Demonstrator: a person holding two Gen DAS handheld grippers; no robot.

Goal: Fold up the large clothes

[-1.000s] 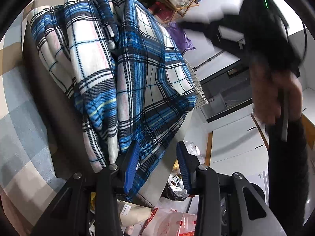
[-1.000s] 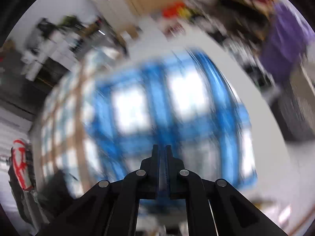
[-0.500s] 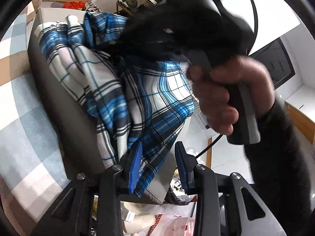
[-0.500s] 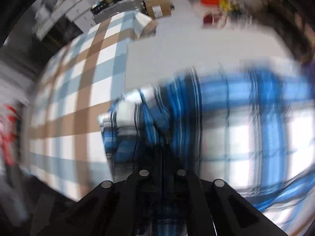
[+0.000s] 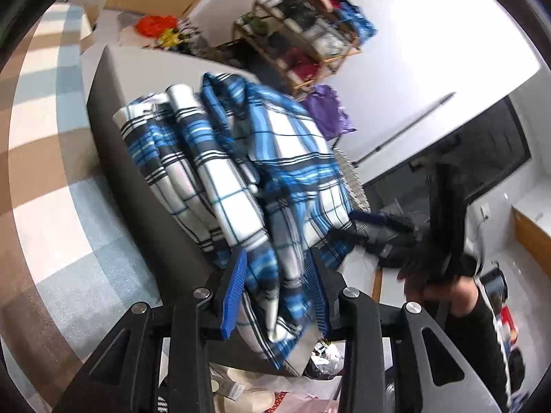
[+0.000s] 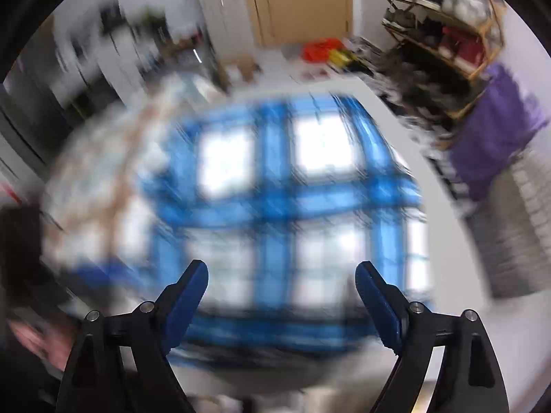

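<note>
A blue, white and black plaid garment (image 5: 241,158) lies bunched in folds on a grey table (image 5: 144,213). My left gripper (image 5: 275,289) is partly closed around a hanging bunch of the plaid cloth at the table's near edge. My right gripper (image 6: 280,296) is wide open and empty above the garment (image 6: 282,206), which is blurred by motion in the right wrist view. The right gripper also shows in the left wrist view (image 5: 382,230), held by a hand at the table's right side.
A wooden shelf rack (image 5: 303,38) with clothes stands behind the table, with a purple cloth (image 5: 327,110) beside it. A checked carpet (image 5: 44,158) covers the floor. Bags and clutter (image 5: 320,378) lie under the table's near edge.
My right gripper has opened wide and pulled back from the garment to the table's right side. The left gripper has taken more plaid cloth between its fingers.
</note>
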